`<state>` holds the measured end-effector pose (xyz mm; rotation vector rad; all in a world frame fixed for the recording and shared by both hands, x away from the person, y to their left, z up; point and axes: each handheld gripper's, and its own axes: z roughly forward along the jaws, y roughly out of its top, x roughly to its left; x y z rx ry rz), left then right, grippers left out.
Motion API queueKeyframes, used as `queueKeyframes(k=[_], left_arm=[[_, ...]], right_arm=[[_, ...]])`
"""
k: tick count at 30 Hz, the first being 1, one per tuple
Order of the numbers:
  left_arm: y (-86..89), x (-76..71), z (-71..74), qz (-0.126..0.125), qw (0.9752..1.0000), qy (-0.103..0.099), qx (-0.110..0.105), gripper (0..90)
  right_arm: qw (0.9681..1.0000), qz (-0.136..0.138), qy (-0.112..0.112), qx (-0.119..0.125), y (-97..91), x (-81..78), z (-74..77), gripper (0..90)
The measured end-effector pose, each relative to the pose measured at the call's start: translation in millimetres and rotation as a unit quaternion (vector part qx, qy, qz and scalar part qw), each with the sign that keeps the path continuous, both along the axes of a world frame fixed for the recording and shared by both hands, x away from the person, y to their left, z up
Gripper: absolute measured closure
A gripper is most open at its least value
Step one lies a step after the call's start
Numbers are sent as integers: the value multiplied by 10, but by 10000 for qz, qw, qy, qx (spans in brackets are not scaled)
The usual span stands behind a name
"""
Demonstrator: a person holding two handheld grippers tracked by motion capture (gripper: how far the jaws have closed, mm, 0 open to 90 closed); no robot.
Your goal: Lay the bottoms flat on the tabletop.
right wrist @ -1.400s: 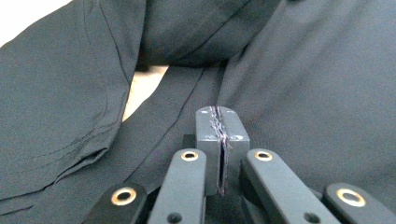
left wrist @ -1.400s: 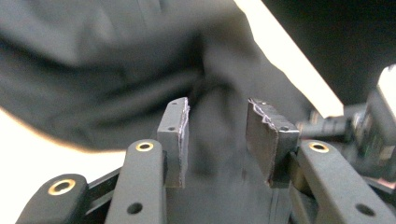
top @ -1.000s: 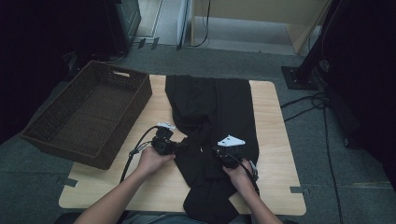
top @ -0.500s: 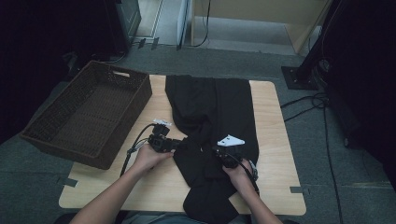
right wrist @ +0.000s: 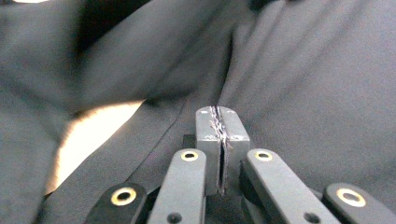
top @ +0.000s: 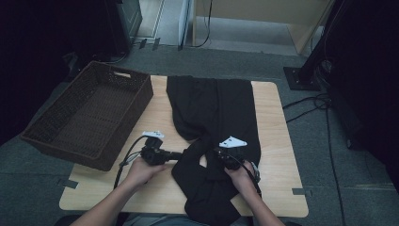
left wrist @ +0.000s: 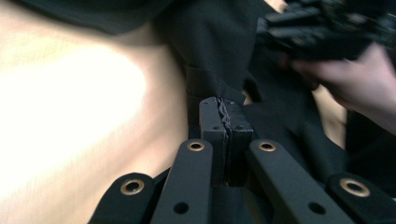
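High view: black garment (top: 214, 122) lies spread w/ its near half bunched, just right of the wicker basket (top: 89, 117) on the surface (top: 273, 141). Left hand-held gripper (left wrist: 225, 109) is clamped on a fabric edge; right hand-held gripper (right wrist: 218, 116) is closed tight, cloth beneath it. Folding looks barely begun; basket holds nothing yet.

Both tongs (top: 181, 155) (top: 217, 159) meet black trousers (top: 216, 108) beside basket (top: 89, 117).

Left hand-held gripper (top: 178, 155) reclosed, shifted toward garment (top: 211, 113).
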<state>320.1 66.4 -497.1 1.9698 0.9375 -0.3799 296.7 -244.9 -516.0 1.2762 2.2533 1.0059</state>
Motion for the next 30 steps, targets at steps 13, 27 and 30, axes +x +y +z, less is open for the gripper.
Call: queueKeyframes(k=[13,27,30], left_arm=[[355,-202,504,419,9975,-546,160,623],[-408,230,-10,518,9944,-345,857,611],[-290,260,-76,636,9904,-364,1169,608]], right_arm=[[9992,-1,383,104,28,-120,63,895],[9997,39,216,88,20,-112,27,812],[9998,81,162,8,28,-127,27,769]])
